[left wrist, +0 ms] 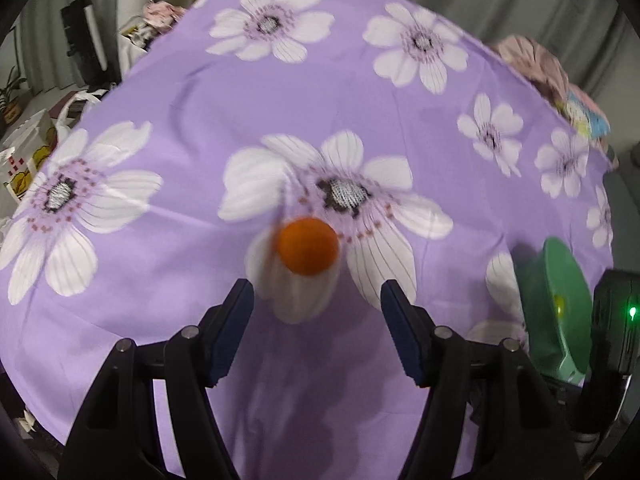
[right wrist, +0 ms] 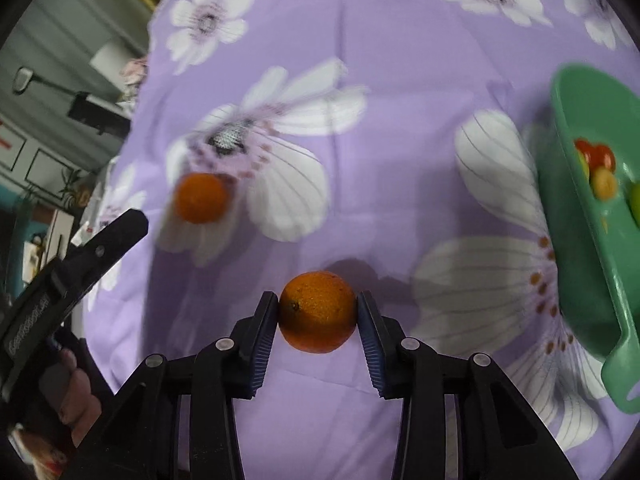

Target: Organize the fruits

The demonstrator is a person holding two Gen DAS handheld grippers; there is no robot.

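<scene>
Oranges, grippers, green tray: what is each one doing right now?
Held orange: pinched between the right gripper's pads.
Loose orange: lying free on the flowered cloth, ahead of the left gripper.
Right gripper: shut on the held orange.
Left gripper: open, nothing between its fingers.
Green tray: resting on the cloth, small fruits inside.

Both grippers are the same build: matte black plastic linkage arms with round silver pivot pins at the joints. The left gripper [left wrist: 316, 300] and right gripper [right wrist: 318, 312] each carry dark navy pads [right wrist: 262, 344] with fine ribbing on the inner faces. From the right wrist view, the left unit's side has faint embossed lettering I can't read. A small green LED [left wrist: 632, 313] glows on one black housing.
</scene>
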